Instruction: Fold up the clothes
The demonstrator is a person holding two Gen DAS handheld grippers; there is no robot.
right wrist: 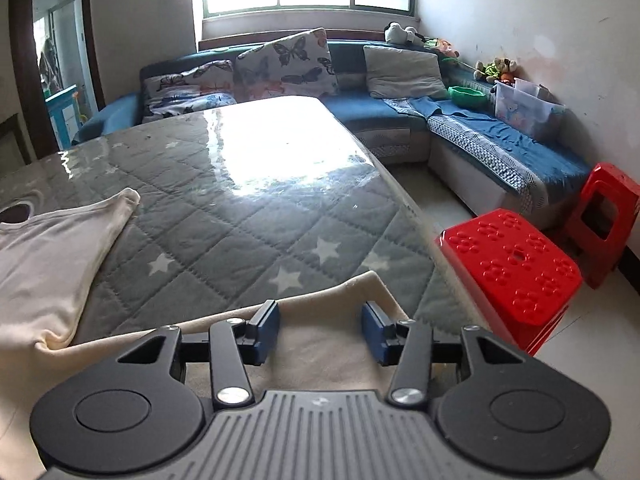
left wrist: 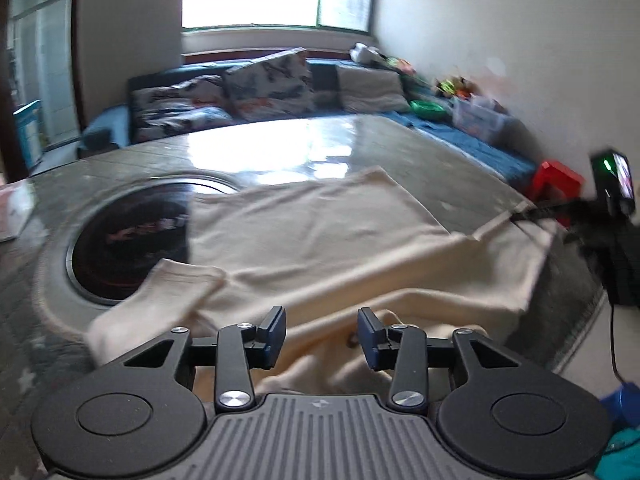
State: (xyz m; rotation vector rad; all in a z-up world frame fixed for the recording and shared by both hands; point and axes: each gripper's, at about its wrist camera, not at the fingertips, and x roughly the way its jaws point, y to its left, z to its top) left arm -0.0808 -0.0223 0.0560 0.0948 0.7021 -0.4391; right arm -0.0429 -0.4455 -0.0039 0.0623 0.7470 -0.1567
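the left gripper (left wrist: 322, 338), low in the middle of its own frame, stands partly open with nothing pinched: the cream garment (left wrist: 320, 232) lies under and beyond the gap, and neither blue pad presses it. the right gripper (right wrist: 320, 332) is the same in its frame, jaws apart over a cream edge at the lower centre, holding nothing. the garment is spread over the quilted grey table (right wrist: 224, 216), one sleeve lying folded at the left of the left view and a bunched roll of cloth just ahead of the left fingers. the likely trouble, as i judge it, is that loose roll: a jaw closing there could catch several layers at once and drag the fold crooked. the right-hand edge also lies close to the table's rim, so a careless tug could slide it off toward the red stool (right wrist: 516, 268). the left view alone shows the dark round hob (left wrist: 128, 240) partly covered by the cloth and the right gripper's body at the frame's right side; the right view alone shows the star pattern, the bare stretch of table and the sofa (right wrist: 400, 112) sharply, where the left is blurred.
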